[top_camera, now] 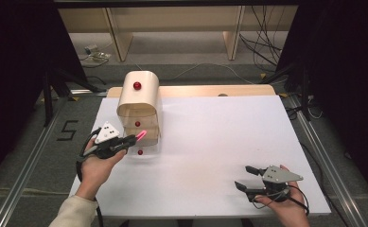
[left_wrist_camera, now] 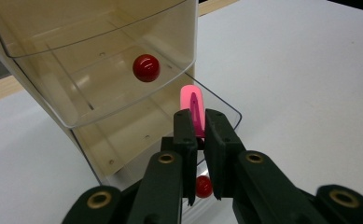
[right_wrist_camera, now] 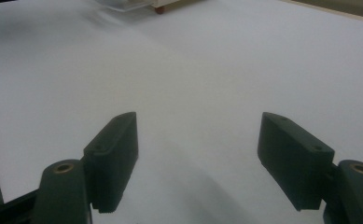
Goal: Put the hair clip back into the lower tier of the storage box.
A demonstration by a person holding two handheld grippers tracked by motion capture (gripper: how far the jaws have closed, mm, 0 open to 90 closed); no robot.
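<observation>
Pink clip (left_wrist_camera: 191,109) pinched between the left gripper (left_wrist_camera: 198,122) jaws, held over the pulled-out bottom drawer (left_wrist_camera: 137,135) of a beige drawer cabinet (top_camera: 139,106) with red knobs (left_wrist_camera: 146,67), far left on the white table (top_camera: 219,142). Right gripper (top_camera: 246,177) rests near right, jaws spread, nothing held. Tabletop between them bare; floor cables (top_camera: 267,42) beyond the far edge.

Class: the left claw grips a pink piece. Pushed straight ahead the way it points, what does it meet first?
Most likely the open lower drawer of the drawer unit: the left claw aims the pink piece over its clear rim, though depth is unclear.
</observation>
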